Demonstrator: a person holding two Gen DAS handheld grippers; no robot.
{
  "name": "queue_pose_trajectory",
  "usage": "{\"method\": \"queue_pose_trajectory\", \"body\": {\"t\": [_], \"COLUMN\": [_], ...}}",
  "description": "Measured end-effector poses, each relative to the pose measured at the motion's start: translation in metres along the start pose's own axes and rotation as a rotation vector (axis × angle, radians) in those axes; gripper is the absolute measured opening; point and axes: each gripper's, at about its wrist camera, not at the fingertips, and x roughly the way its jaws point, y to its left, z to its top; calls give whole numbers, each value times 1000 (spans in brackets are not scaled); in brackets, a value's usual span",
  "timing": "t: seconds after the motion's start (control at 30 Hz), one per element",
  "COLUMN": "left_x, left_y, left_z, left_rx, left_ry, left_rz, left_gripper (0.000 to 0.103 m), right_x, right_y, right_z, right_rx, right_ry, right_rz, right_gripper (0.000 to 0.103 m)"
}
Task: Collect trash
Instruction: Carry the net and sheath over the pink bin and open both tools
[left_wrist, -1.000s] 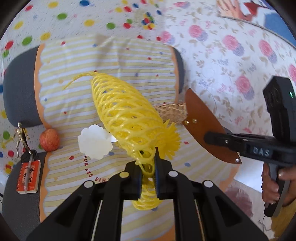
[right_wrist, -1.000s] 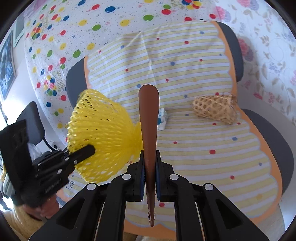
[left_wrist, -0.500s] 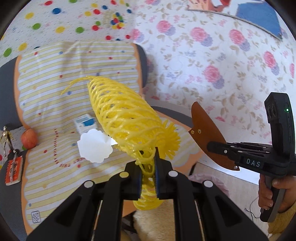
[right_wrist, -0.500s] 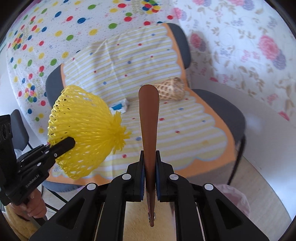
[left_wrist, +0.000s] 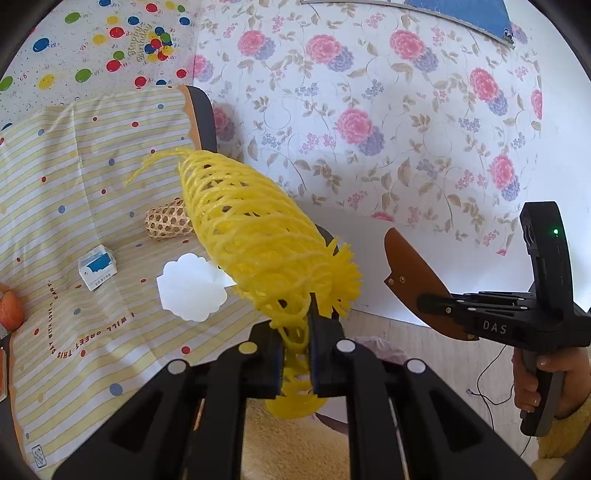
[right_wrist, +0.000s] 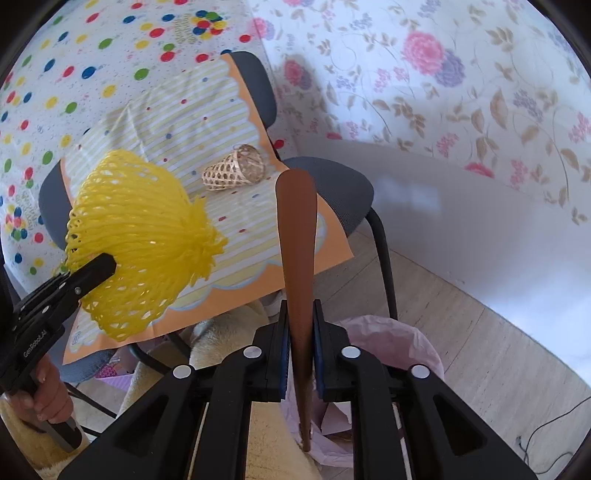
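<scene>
Standing between the jaws of the right gripper (right_wrist: 299, 354) is a brown leather sheath (right_wrist: 297, 236), its long axis running straight out along the fingers and its lower end dangling below them; the jaws have just been opening, and thin gaps show on both sides of the sheath, so the pads no longer seem to press it. Directly beneath that dangling end lies the mouth of the pink-lined trash bin (right_wrist: 406, 343) on the floor, so a drop from here would, I judge, go straight down into the liner. The left gripper (left_wrist: 295, 347) is clamped tight on the rim of a yellow foam fruit net (left_wrist: 255, 236), whose long axis slants up and away from the fingers toward the chair (right_wrist: 332, 184). That net hangs over the seat's front edge, off to the side of the bin, so the right hand is the nearer of the two to the drop point.
</scene>
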Motion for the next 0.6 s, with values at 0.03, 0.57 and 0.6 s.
{"method": "queue_pose_trajectory", "body": {"t": [0.03,0.57,0.6], "left_x": [1,13,16], "left_y": [1,3,0], "left_z": [-1,-13,-15], "left_rx": [-4,-6,1], "left_ry": [2,62,75], "left_rz": [2,-19,-40], "left_gripper": [8,8,8], "right_x": [1,4,4], "right_y": [-2,14,14], "right_z": [0,10,10], "right_rx": [3,-34,-32], "right_ry": [5,-34,-36], "right_rz": [0,28,22], "right_gripper": [23,44,44]}}
